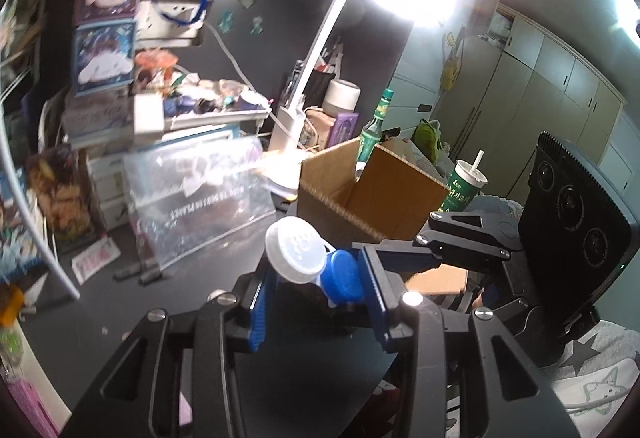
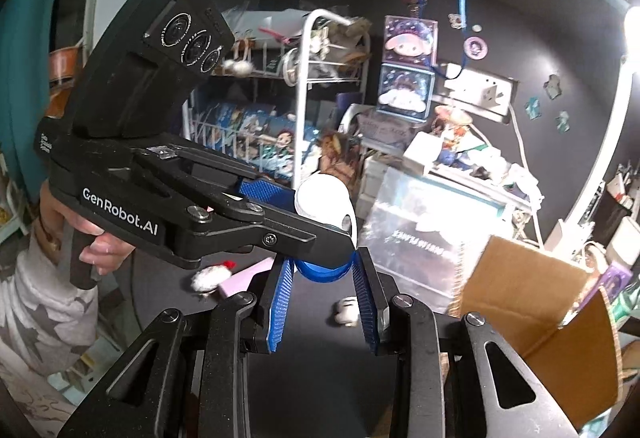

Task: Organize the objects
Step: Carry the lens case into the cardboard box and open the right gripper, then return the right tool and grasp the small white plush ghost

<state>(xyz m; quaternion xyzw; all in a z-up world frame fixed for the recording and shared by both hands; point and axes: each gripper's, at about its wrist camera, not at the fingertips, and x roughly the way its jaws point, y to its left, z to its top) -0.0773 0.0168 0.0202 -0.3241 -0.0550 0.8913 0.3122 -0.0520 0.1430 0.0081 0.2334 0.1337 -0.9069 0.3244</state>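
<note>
Both grippers are holding one small case above the table [image 1: 208,278]: the left gripper [image 1: 320,290] jaws are clamping its white half [image 1: 294,252], the right gripper [image 2: 326,270] jaws its blue half [image 2: 320,270]. Probably next: dropping it into the box [image 1: 384,182]. "GenRobot.AI" is showing on the left gripper.

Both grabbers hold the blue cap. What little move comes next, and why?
Probably swing the lid shut. It stands open on the cap, and the left gripper and right gripper both pinch that cap, so it looks steady enough to close.
</note>
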